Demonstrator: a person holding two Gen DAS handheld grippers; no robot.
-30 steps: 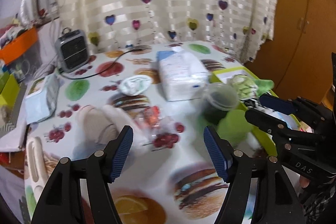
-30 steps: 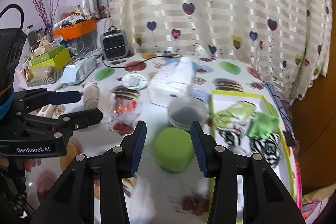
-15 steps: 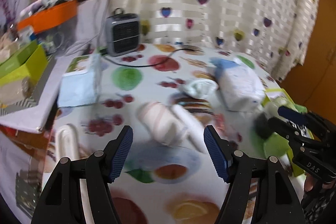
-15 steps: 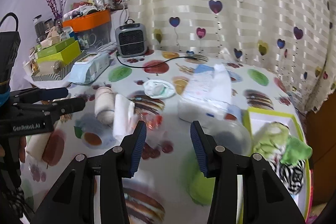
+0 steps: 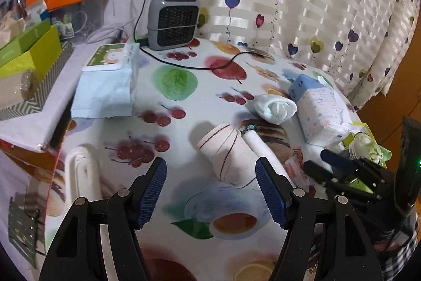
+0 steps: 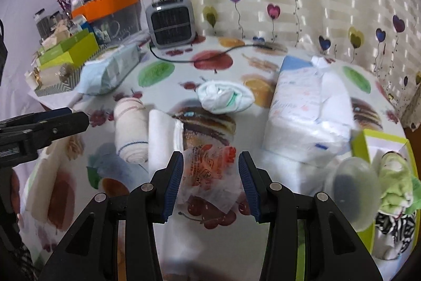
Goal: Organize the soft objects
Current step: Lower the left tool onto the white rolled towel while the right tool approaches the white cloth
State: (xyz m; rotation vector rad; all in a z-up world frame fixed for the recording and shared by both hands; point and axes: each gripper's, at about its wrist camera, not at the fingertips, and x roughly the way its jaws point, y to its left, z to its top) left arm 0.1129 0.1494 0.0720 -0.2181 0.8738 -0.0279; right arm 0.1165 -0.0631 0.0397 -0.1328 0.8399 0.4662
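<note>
Left wrist view has the left gripper (image 5: 210, 191) hanging over the fruit-print tablecloth (image 5: 181, 123) with its blue-padded fingers (image 5: 151, 192) spread wide and nothing between them; just ahead lies a rolled cloth with thin red stripes (image 5: 227, 153), and touching its right side is a plain white roll (image 5: 259, 146). Farther back a bundled white-and-mint sock (image 5: 275, 107) sits beside a soft pack of tissues (image 5: 322, 112). From the right wrist view, the right gripper (image 6: 210, 185) is also spread open, its pads on either side of a crinkled clear wrapper with red print (image 6: 210, 170) (whether they touch it is hard to tell). At the right edge a lime-green tray (image 6: 368, 146) holds a pale green cloth (image 6: 394, 183) and a zebra-striped piece (image 6: 394, 225), partly hidden by a blurred clear cup (image 6: 350, 191). A small grey heater (image 6: 171, 23) stands at the back by the heart-print curtain (image 6: 289, 4), and a light blue wipes pack (image 5: 108, 83) lies at the left.
</note>
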